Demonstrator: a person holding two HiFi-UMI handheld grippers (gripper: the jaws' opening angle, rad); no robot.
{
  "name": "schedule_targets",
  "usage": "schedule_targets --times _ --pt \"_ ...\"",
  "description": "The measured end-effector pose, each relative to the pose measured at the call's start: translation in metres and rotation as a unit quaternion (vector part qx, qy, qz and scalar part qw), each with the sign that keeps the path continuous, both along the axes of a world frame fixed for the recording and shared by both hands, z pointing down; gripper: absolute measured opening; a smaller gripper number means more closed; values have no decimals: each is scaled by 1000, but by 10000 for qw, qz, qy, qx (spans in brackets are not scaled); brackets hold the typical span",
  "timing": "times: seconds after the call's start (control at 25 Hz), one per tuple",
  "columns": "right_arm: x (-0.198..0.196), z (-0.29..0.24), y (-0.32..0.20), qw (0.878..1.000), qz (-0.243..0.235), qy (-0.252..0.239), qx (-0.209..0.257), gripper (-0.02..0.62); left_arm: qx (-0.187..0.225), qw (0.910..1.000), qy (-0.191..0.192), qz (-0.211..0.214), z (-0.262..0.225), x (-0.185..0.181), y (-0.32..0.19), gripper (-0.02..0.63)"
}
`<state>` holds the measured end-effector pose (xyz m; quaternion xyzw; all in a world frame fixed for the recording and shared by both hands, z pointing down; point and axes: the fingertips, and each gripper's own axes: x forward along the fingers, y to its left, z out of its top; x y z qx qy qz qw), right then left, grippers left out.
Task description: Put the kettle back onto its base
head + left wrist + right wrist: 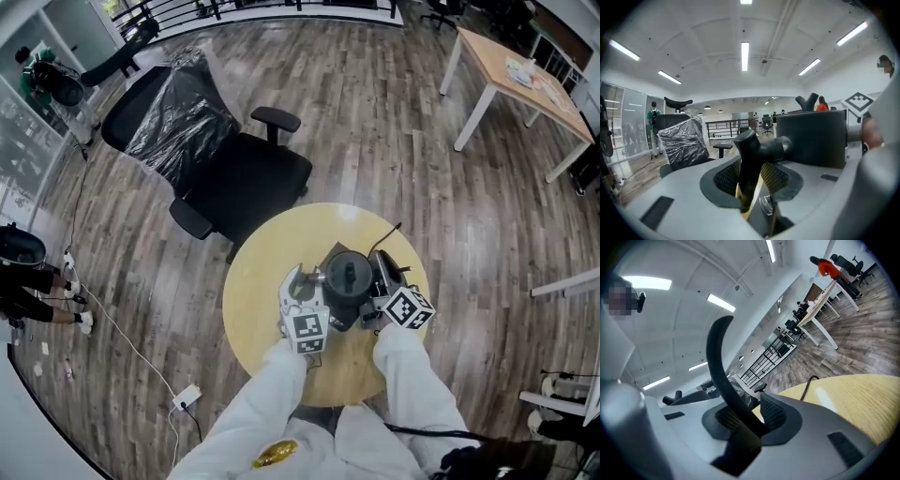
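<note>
2 tools noted at 1 black kettle (349, 277), near the middle of a round yellow surface (272, 253).

At left: left tool (752, 180) found open, pads wide apart, with a black T-shaped part (754, 145) of the kettle between them, unclamped.

At centre: kettle upright, judged seated on its base, though cannot tell base from dark body. Cord (387, 234) seen trailing toward the far edge.

At right: right tool (745, 423) found parted round the curved handle (719, 362), with no squeeze seen.

Risk of snagging handle or T-shaped part if either tool is withdrawn askew, tipping or dragging the kettle off its seat. Same risk from catching the cord.

No brand, label or legible writing found; only square black-and-white markers (409, 307) on the tool cubes.
</note>
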<state>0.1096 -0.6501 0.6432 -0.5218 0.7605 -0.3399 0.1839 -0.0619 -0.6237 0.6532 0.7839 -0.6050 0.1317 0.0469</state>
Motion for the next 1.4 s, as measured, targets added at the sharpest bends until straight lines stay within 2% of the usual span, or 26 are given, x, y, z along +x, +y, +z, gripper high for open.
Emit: schedule_targets --times 0.2,0.48,0.72,1.04,1.12,1.24,1.4 --pt "2 7 15 9999 51 38 -94 98 -29 9998 72 -182 -1 -8 8 112" --pt "10 9 36 9996 165 124 -173 114 -177 9992 151 -329 7 -13 45 117" --pt "21 17 55 9988 299 169 -343 114 -217 9989 295 -294 2 -9 70 117" --pt "19 20 100 9981 130 402 -453 114 -233 9989 342 -199 -10 -2 108 117" --pt "17 15 112 9977 29 509 -439 114 -276 9983 476 -173 -19 2 119 117" --pt "6 3 134 9952 -327 866 -321 114 -588 9944 868 -147 -29 4 141 117" --pt "-17 -25 171 9837 -935 1536 71 102 -898 9877 1279 107 -44 8 175 115"
